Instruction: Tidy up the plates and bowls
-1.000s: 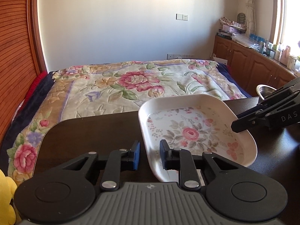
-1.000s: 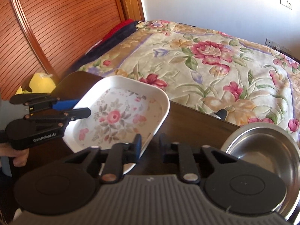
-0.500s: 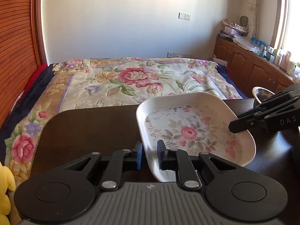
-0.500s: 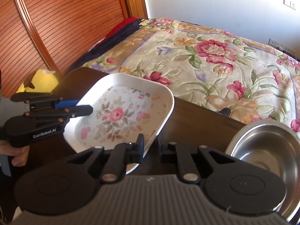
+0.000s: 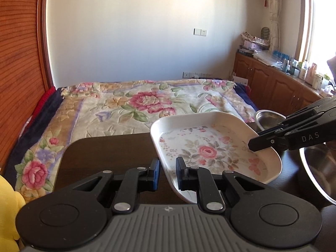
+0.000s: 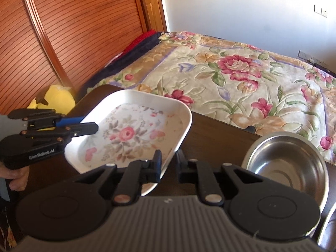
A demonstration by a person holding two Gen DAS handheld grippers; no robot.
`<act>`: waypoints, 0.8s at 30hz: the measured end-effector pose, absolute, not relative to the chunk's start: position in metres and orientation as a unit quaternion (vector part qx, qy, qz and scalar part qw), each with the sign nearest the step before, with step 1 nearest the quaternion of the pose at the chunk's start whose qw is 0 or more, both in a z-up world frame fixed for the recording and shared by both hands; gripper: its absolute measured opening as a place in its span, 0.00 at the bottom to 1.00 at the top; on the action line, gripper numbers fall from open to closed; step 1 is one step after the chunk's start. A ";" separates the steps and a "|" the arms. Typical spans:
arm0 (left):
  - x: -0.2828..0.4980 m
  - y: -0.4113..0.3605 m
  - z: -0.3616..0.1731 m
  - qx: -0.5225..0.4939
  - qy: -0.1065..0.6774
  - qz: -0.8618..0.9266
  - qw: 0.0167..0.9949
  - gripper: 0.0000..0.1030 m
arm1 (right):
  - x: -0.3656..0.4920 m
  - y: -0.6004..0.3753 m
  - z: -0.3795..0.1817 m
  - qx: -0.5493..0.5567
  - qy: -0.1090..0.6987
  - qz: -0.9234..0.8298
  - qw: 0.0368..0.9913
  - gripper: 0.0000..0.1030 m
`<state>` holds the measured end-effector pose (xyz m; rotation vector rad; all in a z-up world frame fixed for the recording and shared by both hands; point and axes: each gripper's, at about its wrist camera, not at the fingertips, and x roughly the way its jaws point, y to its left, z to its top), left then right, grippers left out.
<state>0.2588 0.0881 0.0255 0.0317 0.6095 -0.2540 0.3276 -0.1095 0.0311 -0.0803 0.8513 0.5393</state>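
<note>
A white square plate (image 5: 210,147) with a pink rose print hangs tilted above the dark wooden table (image 5: 105,153), held from two sides. My left gripper (image 5: 168,168) is shut on the plate's near-left rim. My right gripper (image 5: 252,145) pinches the opposite rim. In the right wrist view, the plate (image 6: 130,134) has its rim between the right gripper (image 6: 169,161) fingers, and the left gripper (image 6: 89,122) clamps the far side. A steel bowl (image 6: 287,157) stands on the table (image 6: 214,134) to the right.
A second, smaller steel bowl (image 5: 266,117) sits behind the large one (image 5: 315,168). A floral bed (image 5: 126,105) lies just past the table's far edge. A yellow plush toy (image 6: 58,98) is at the left, and a cluttered wooden cabinet (image 5: 283,84) lines the right wall.
Both grippers' fingers closed a little further onto the plate's rims. The plate rose off the table with both grippers, and its far edge now overlaps the bed.
</note>
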 end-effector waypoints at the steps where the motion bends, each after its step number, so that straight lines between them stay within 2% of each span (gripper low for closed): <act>1: 0.255 0.087 0.028 0.016 0.297 -0.125 0.947 0.17 | 0.323 -0.110 0.034 -0.038 0.405 0.259 0.876 0.15; 24: 0.162 0.068 0.057 0.031 0.266 -0.137 0.954 0.17 | 0.239 -0.137 0.070 -0.049 0.367 0.265 0.891 0.15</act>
